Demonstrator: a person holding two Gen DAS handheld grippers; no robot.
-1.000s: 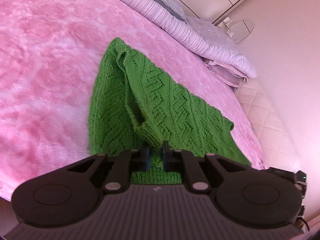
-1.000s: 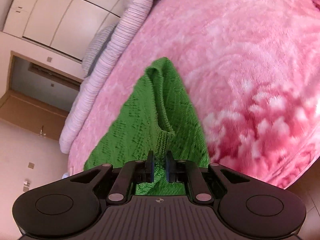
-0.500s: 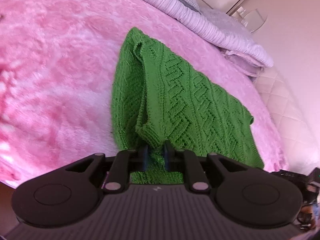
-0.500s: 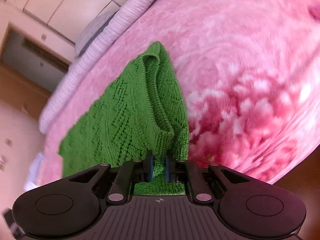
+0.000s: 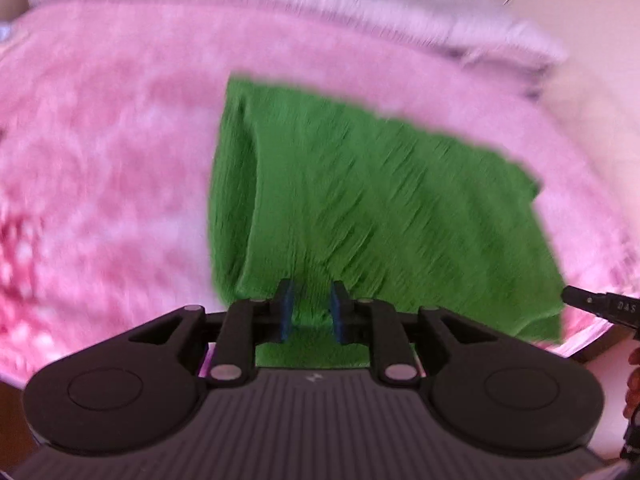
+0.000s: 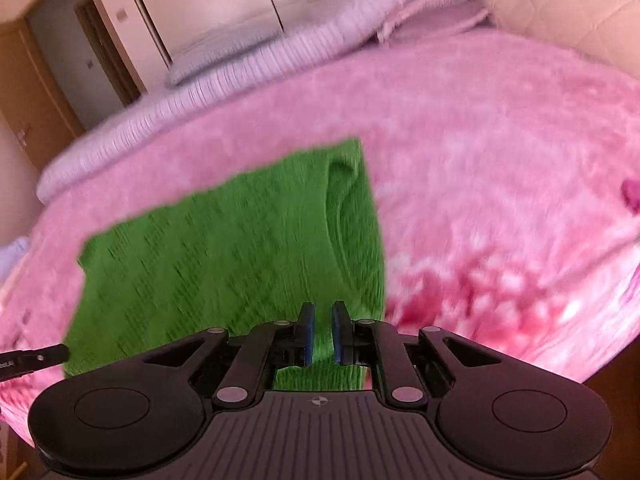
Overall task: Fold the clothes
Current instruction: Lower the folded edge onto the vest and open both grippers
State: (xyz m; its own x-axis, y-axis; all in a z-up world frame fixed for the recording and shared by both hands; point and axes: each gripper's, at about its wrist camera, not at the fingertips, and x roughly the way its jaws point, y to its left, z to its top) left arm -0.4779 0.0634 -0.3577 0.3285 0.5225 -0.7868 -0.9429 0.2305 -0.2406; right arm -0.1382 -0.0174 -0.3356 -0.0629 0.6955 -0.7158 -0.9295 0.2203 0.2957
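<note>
A green knitted sweater (image 5: pixel 380 208) lies folded on the pink fluffy bedspread (image 5: pixel 100 184); both views are motion-blurred. My left gripper (image 5: pixel 310 304) is shut on the sweater's near edge, with green knit pinched between its blue pads. In the right wrist view the sweater (image 6: pixel 224 256) spreads to the left, and my right gripper (image 6: pixel 321 328) is shut on another part of its near edge. The right gripper's tip (image 5: pixel 600 306) shows at the right edge of the left wrist view, and the left gripper's tip (image 6: pixel 36 356) shows at the left edge of the right wrist view.
Lilac striped pillows and bedding (image 6: pixel 224 76) line the far side of the bed. A white wardrobe (image 6: pixel 208 4) and a wooden door (image 6: pixel 28 92) stand behind. The bed's near edge runs just below both grippers.
Both grippers have swung round while holding the sweater's edge, so the sweater now lies broad and flatter across the bedspread. The views have turned toward the pillows.
</note>
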